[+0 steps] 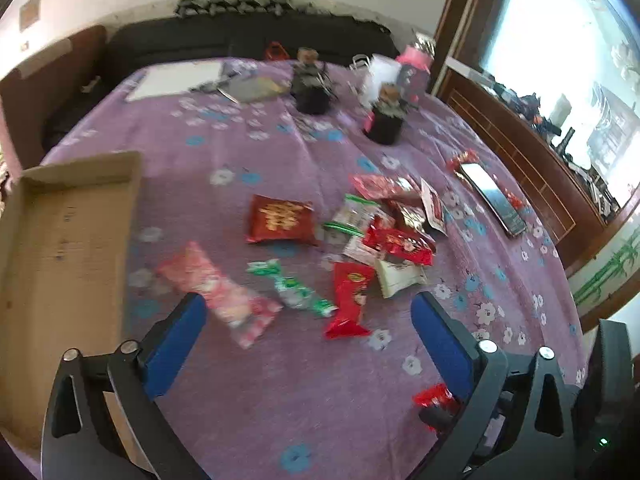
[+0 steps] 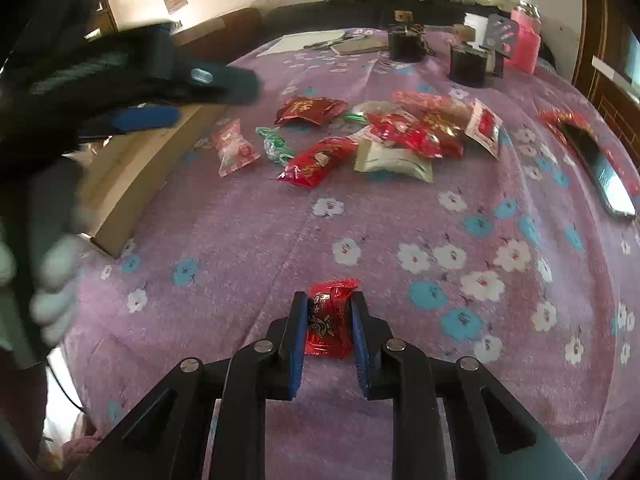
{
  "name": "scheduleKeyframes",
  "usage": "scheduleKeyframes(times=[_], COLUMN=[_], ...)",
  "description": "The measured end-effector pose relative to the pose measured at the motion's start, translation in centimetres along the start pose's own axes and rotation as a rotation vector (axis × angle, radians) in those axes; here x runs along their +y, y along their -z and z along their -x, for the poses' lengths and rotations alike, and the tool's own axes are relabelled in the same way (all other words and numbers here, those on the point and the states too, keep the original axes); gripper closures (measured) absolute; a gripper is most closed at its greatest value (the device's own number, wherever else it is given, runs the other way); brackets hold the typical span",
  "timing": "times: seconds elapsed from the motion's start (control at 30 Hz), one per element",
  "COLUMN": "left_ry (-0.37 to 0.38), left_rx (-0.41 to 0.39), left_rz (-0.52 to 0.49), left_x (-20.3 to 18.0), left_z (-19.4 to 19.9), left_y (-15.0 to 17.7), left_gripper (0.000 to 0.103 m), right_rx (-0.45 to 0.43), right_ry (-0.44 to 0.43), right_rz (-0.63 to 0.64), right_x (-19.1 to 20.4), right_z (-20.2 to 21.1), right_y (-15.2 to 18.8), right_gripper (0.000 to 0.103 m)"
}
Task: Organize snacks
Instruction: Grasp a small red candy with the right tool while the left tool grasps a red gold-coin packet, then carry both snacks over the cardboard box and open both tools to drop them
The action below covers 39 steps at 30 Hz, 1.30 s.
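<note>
- Right gripper has its blue pads pinched on a small red candy, right at the near edge of the desk; the wrapper sits between the pads with its top corner poking out.
- Left gripper hangs with its pads spread wide and nothing between them, above a pink packet and a green-wrapped sweet.
- To do this step well, I'd say lift the candy straight off the cloth before swinging across, so the wrapper doesn't drag or slip loose.
- The likely target is the cardboard box on the left side; it looks bare inside, so release low over its floor.
- Keep the two grippers apart on the way: the left one lies between the candy and the box.
- The main pile of snacks waits mid-desk, well apart from the candy.
- Surface: a purple cloth with white and blue flowers, soft and a bit wrinkled.
- Room: a bright window at right, a dark sofa behind, and a phone near the pile.
</note>
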State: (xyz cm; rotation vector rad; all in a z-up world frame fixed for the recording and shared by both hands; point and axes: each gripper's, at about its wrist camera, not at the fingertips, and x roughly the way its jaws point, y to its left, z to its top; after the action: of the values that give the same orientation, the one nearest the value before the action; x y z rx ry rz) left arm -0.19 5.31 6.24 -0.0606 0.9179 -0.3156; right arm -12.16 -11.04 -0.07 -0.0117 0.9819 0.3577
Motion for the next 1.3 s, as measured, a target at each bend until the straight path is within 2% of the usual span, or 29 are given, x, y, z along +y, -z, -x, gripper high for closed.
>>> scheduleKeyframes(times=[0.1, 0.2, 0.27, 0.33, 0.37, 0.4, 0.43, 0.47, 0.5, 0.73, 0.87, 1.0, 1.07, 1.3], left_ry=[0.012, -0.007, -0.049, -0.068, -0.063, -0.057, -0.053, -0.056, -0.055, -0.012, 0.038, 0.096, 0.079, -0.074], left_rx=[0.027, 0.048, 0.069, 0.100, 0.121, 0.138, 0.155, 0.134, 0.138, 0.068, -0.008, -0.089, -0.126, -0.202], left_rz=[-0.043, -0.122, -0.186, -0.223, -0.236, -0.246, -0.254, -0.263, -0.269, -0.196, -0.158, -0.085, -0.065, 0.013], left_x=[-1.5, -3.2, -3.9, -4.1, -4.1, -4.1, -4.1, -4.2, -4.3, -3.5, -2.8, -0.3, 1.0, 7.8], left_z=[-1.7, -3.3, -4.5, -5.4, -5.9, -6.2, -6.5, -6.2, -6.0, -2.9, 1.0, 5.8, 7.8, 13.6], left_y=[-0.4, -0.7, -0.7, -0.4, -0.1, 0.2, 0.5, 0.6, 0.7, 0.8, 1.1, 1.2, 1.2, 1.0], left_gripper=[0.007, 0.019, 0.028, 0.045, 0.051, 0.066, 0.073, 0.076, 0.083, 0.083, 0.083, 0.083, 0.083, 0.083], right_rx=[-0.002, -0.007, -0.012, -0.015, -0.017, -0.018, -0.020, -0.022, -0.023, -0.037, -0.078, -0.132, -0.150, -0.164], right_ry=[0.006, 0.012, -0.004, -0.016, -0.019, -0.019, -0.020, -0.020, -0.021, -0.013, -0.012, -0.027, -0.044, -0.189], right_rz=[-0.028, -0.063, -0.081, -0.091, -0.090, -0.088, -0.087, -0.086, -0.086, -0.092, -0.089, -0.065, -0.050, 0.016], right_x=[-1.7, -3.4, -4.2, -4.6, -4.7, -4.7, -4.7, -4.6, -4.7, -4.7, -4.3, -3.1, -2.2, 3.0], right_z=[0.8, 1.3, 1.6, 1.8, 1.9, 1.9, 1.9, 1.9, 1.8, 2.2, 4.1, 6.3, 7.1, 7.9], right_y=[0.6, 0.8, 1.0, 1.1, 1.2, 1.1, 1.1, 1.1, 1.1, 1.1, 1.0, 0.4, -0.1, -3.7], right_gripper=[0.082, 0.082, 0.082, 0.082, 0.082, 0.082, 0.082, 0.082, 0.082, 0.082, 0.082, 0.082, 0.082, 0.082])
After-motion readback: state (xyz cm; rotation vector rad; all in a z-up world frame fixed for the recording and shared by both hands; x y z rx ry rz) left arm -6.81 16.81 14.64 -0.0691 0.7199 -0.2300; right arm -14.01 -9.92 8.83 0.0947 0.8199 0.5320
